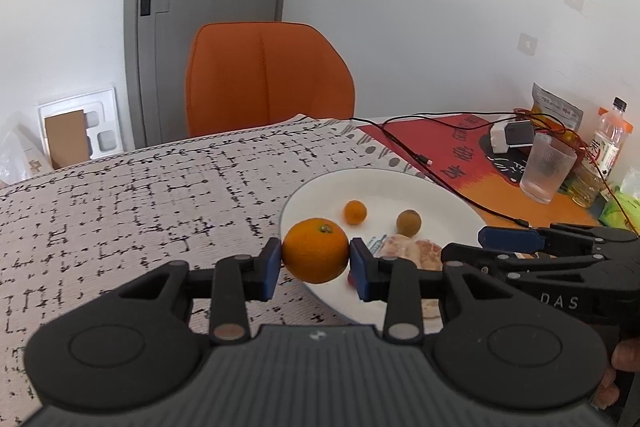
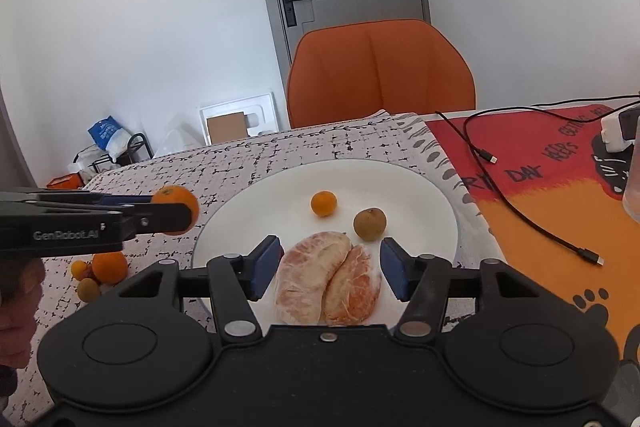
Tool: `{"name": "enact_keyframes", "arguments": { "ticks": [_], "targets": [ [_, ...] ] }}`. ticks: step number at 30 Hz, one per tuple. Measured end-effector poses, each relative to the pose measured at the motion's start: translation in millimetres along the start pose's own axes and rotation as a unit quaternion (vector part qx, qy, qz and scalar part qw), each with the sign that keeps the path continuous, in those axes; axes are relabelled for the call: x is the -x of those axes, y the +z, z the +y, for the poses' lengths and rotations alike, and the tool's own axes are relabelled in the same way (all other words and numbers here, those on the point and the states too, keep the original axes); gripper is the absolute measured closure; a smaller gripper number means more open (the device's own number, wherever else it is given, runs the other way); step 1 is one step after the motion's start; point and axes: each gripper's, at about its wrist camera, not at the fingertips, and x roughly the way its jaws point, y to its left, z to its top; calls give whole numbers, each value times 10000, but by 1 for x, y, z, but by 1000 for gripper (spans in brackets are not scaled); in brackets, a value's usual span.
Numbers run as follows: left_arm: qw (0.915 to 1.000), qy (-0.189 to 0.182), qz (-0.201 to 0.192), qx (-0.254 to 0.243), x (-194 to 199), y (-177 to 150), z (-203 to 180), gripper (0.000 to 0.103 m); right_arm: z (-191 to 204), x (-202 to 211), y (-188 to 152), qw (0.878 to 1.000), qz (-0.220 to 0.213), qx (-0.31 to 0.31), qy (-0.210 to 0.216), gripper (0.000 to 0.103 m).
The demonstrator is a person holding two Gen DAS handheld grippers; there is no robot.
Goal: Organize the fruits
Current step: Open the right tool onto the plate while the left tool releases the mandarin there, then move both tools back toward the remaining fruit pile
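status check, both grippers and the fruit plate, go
Left gripper shut on orange, at the rim of the plate. Right gripper open, peeled segments between its jaws, untouched. Nothing in the way.

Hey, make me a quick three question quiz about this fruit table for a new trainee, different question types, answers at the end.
1. True or false: the left gripper grips an orange.
2. How many fruit items lie on the white plate? A two, B four, C six
3. Fill in: the right gripper's jaws stand ___ around the peeled segments.

Key: 1 true; 2 B; 3 open
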Motion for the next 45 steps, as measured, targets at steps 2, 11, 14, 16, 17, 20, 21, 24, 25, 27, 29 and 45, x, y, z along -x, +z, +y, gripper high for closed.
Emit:
{"name": "enact_keyframes", "arguments": {
  "ticks": [2, 11, 14, 16, 17, 20, 21, 24, 25, 27, 29, 45],
  "targets": [
    [10000, -45, 7, -32, -2, 1, -3, 68, 1, 1, -1, 10000, 12, 6, -5, 47],
    [9998, -49, -85, -156, -1, 5, -11, 60, -3, 5, -5, 10000, 14, -75, -29, 45],
    [10000, 44, -52, -55, 4, 3, -5, 54, -1, 5, -5, 10000, 15, -81, -20, 44],
    [9999, 138, -41, -8, 9, 1, 1, 48, 1, 5, -5, 10000, 10, -74, 8, 42],
    [9998, 199, -46, -4, 11, 1, 3, 46, 3, 5, -5, 10000, 7, -64, 23, 41],
    [9993, 348, -105, 29, 21, -1, 12, 38, 9, 5, -6, 10000, 2, -17, 81, 38],
    [9992, 386, -117, 50, 25, -2, 14, 36, 11, 5, -6, 10000, 0, -9, 94, 37],
    [9983, 548, -148, 99, 34, -5, 23, 25, 18, 4, -6, 9999, 7, 23, 159, 32],
    [9980, 601, -172, 104, 37, -6, 25, 23, 21, 4, -6, 9998, 7, 46, 188, 30],
    [9978, 631, -195, 83, 43, -9, 29, 21, 26, 6, -6, 9996, -24, 80, 282, 25],
    [9972, 712, -203, 52, 47, -11, 32, 19, 31, 7, -6, 9994, -57, 101, 330, 17],
    [9896, 1323, -298, 481, 84, -41, 71, 13, 72, 7, -10, 9971, 57, 398, 652, 0]
  ]
}}
